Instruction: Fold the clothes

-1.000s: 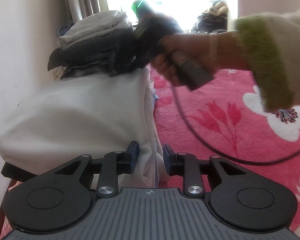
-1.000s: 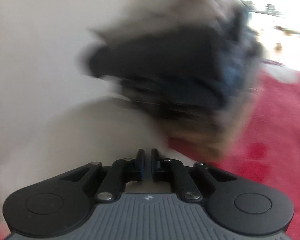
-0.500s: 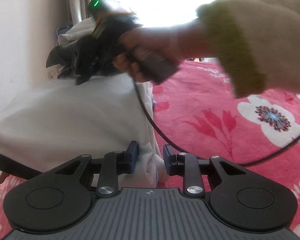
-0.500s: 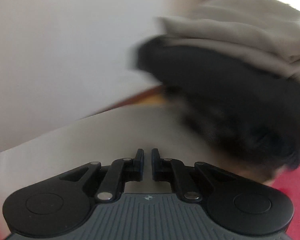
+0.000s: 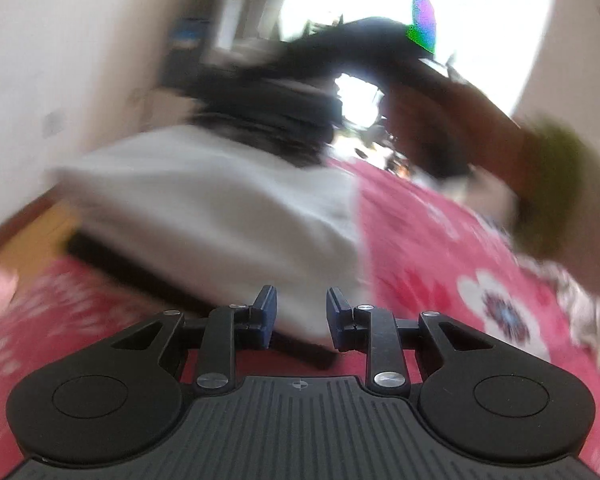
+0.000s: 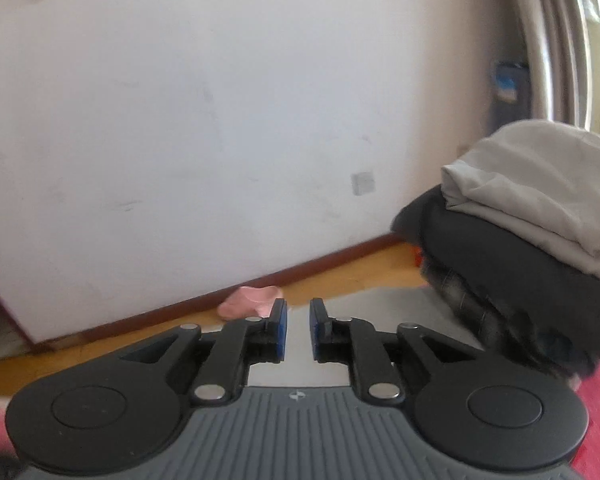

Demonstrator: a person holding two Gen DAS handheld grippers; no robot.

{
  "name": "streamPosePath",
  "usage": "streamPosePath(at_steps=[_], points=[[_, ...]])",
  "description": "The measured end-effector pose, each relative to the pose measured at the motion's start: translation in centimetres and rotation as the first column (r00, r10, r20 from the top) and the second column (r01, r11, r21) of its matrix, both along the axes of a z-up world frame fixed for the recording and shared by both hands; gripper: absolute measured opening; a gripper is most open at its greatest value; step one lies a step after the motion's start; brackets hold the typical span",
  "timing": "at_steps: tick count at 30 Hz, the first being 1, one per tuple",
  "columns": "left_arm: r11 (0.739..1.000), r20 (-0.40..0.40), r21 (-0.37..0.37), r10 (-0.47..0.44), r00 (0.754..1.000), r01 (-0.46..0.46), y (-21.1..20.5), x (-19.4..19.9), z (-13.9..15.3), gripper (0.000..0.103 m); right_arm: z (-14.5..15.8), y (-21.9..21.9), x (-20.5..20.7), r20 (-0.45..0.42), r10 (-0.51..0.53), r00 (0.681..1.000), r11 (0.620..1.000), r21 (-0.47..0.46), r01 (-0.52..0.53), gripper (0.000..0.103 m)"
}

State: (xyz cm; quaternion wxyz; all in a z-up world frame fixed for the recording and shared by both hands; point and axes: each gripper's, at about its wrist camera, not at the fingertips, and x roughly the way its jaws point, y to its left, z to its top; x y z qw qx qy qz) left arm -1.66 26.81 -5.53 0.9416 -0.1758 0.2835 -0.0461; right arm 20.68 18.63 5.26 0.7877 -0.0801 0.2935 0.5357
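Both low views toward shared clothes pile (image 5: 260,120) (image 6: 532,216)

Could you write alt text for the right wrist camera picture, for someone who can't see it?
The right gripper, its jaws slightly apart and empty, points at a white wall and wooden floor. On the right, a folded grey garment tops a stack of dark clothes.

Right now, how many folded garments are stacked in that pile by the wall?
3 visible: a pale grey folded cloth on top, a thick black garment beneath, a dark checked one lowest. More may be hidden.
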Motion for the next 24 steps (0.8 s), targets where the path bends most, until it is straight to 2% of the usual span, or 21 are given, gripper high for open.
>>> streamPosePath(at_steps=[2,3,5,6,8,12,16,18,19,20,24], points=[[0.991,-0.014,-0.054,0.126,0.992,-0.126,3.8,0.0,0.5,0.028,0.5,-1.8,-3.5,0.048,0.064,0.997,0.998,-0.012,-0.064,0.022],[0.979,-0.023,-0.093,0.181,0.983,-0.183,5.8,0.3,0.7,0.033,0.0,-2.5,-5.2,0.073,0.099,0.992,0.995,-0.031,-0.097,0.024],[0.943,-0.053,-0.196,0.264,0.963,-0.27,9.7,1.5,0.6,0.045,-1.2,-3.7,-8.6,0.123,0.165,0.979,0.985,-0.077,-0.157,0.042],[0.92,-0.067,-0.237,0.305,0.95,-0.312,11.3,2.1,0.5,0.05,-1.8,-4.2,-10.4,0.149,0.194,0.97,0.978,-0.103,-0.18,0.045],[0.882,-0.087,-0.302,0.351,0.932,-0.361,13.9,3.4,0.0,0.055,-3.3,-4.6,-13.4,0.211,0.221,0.952,0.97,-0.147,-0.192,0.05],[0.836,-0.165,-0.371,0.369,0.915,-0.404,16.4,5.5,-1.3,0.057,-6.2,-4.5,-17.9,0.323,0.258,0.911,0.954,-0.234,-0.187,0.053],[0.829,-0.209,-0.402,0.331,0.92,-0.389,16.7,7.1,-2.3,0.057,-8.2,-3.7,-20.6,0.452,0.21,0.867,0.956,-0.28,-0.086,0.053],[0.817,-0.234,-0.421,0.321,0.918,-0.393,16.8,7.6,-2.7,0.054,-8.7,-3.3,-21.6,0.494,0.201,0.846,0.955,-0.291,-0.058,0.053],[0.812,-0.243,-0.431,0.315,0.917,-0.393,16.8,7.7,-2.8,0.051,-9.1,-2.9,-22.0,0.522,0.198,0.829,0.951,-0.306,-0.035,0.052],[0.81,-0.248,-0.439,0.307,0.919,-0.389,16.7,7.6,-2.9,0.043,-9.4,-2.7,-22.4,0.552,0.191,0.812,0.949,-0.316,-0.008,0.051],[0.819,-0.265,-0.427,0.291,0.919,-0.382,16.4,7.8,-2.4,0.042,-10.4,-1.7,-23.3,0.606,0.191,0.772,0.938,-0.344,0.037,0.051]])
